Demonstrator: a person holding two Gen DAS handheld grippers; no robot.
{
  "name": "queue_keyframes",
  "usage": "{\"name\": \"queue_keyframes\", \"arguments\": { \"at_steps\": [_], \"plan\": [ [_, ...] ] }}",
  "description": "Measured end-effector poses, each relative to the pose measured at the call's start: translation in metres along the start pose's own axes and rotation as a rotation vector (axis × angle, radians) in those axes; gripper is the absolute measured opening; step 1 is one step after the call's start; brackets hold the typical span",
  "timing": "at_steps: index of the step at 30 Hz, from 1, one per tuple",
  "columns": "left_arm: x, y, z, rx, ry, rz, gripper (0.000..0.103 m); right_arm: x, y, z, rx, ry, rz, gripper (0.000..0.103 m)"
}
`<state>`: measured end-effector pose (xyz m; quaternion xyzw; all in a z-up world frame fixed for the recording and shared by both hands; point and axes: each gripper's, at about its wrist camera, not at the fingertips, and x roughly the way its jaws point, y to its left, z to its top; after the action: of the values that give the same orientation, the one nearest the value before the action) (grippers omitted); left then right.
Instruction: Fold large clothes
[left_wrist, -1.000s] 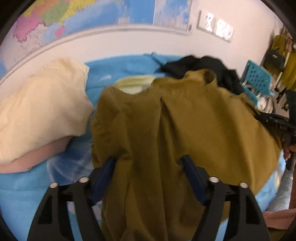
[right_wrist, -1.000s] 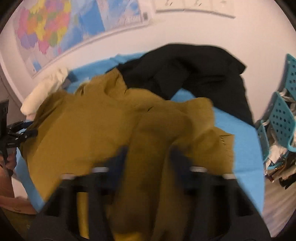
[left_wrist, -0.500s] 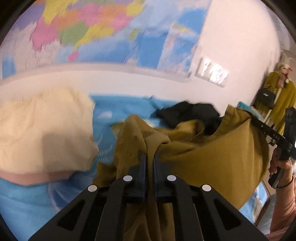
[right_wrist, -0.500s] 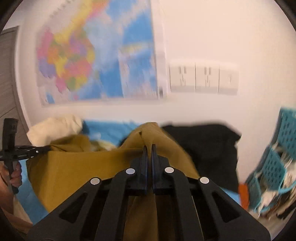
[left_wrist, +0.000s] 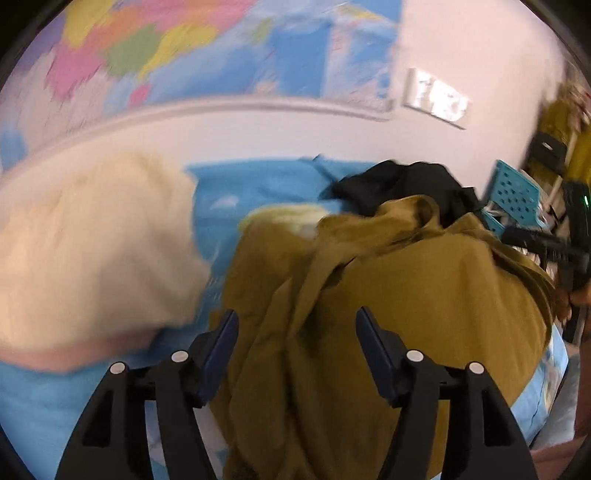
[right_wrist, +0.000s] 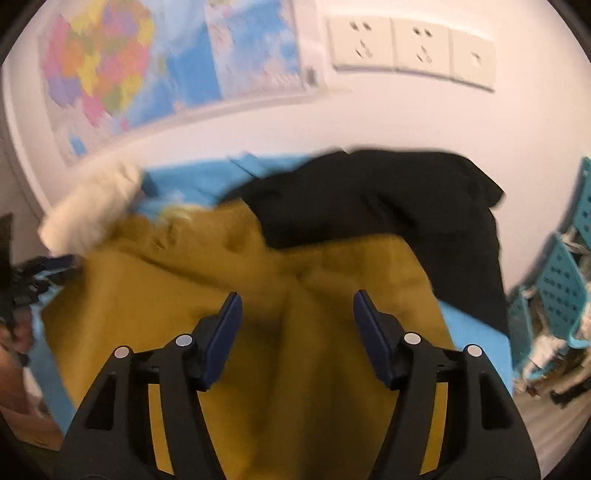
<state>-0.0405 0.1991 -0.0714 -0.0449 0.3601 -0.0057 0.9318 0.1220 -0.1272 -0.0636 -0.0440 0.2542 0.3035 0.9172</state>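
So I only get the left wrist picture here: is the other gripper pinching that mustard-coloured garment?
Observer: No. The right gripper is open, its fingers apart over the mustard garment, gripping nothing.
Operator: And that white blur on the wall?
Observer: A row of three wall sockets.
Operator: Is the black heap small?
Observer: No, the black garment spreads wide along the mustard one's far edge.
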Motion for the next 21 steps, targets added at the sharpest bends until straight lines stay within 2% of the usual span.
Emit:
{"name": "queue_keyframes", "arguments": {
  "at_steps": [4, 7, 9, 10, 11, 13, 14, 15, 16, 19, 21],
  "plan": [
    [0.015, -0.023, 0.020, 0.091, 0.020, 0.034, 0.066, 0.038, 0.027, 0.018, -0.063, 0.069, 0.051, 0.064],
    [0.042, -0.030, 0.028, 0.107, 0.100, 0.004, 0.066, 0.077, 0.042, 0.025, -0.097, 0.174, 0.113, 0.070],
    [0.060, -0.030, 0.027, 0.101, 0.184, -0.024, 0.059, 0.095, 0.052, 0.022, -0.141, 0.241, 0.111, 0.072],
    [0.065, -0.030, 0.026, 0.095, 0.210, -0.032, 0.050, 0.101, 0.054, 0.019, -0.154, 0.261, 0.110, 0.072],
    [0.066, -0.029, 0.024, 0.095, 0.220, -0.036, 0.046, 0.104, 0.055, 0.016, -0.168, 0.265, 0.103, 0.070],
    [0.066, -0.026, 0.020, 0.097, 0.208, -0.032, 0.041, 0.099, 0.056, 0.015, -0.193, 0.250, 0.132, 0.054],
    [0.066, -0.025, 0.019, 0.091, 0.205, -0.032, 0.035, 0.096, 0.056, 0.014, -0.203, 0.241, 0.120, 0.030],
    [0.065, -0.024, 0.019, 0.083, 0.201, -0.030, 0.033, 0.092, 0.059, 0.014, -0.218, 0.227, 0.111, 0.021],
    [0.064, -0.024, 0.020, 0.077, 0.196, -0.032, 0.028, 0.086, 0.062, 0.015, -0.235, 0.207, 0.106, 0.005],
    [0.056, -0.023, 0.022, 0.053, 0.164, -0.046, 0.012, 0.054, 0.069, 0.025, -0.248, 0.078, 0.074, 0.005],
    [0.042, -0.022, 0.028, 0.021, 0.093, -0.055, 0.007, 0.028, 0.071, 0.037, -0.240, -0.045, 0.056, 0.005]
  ]
}}
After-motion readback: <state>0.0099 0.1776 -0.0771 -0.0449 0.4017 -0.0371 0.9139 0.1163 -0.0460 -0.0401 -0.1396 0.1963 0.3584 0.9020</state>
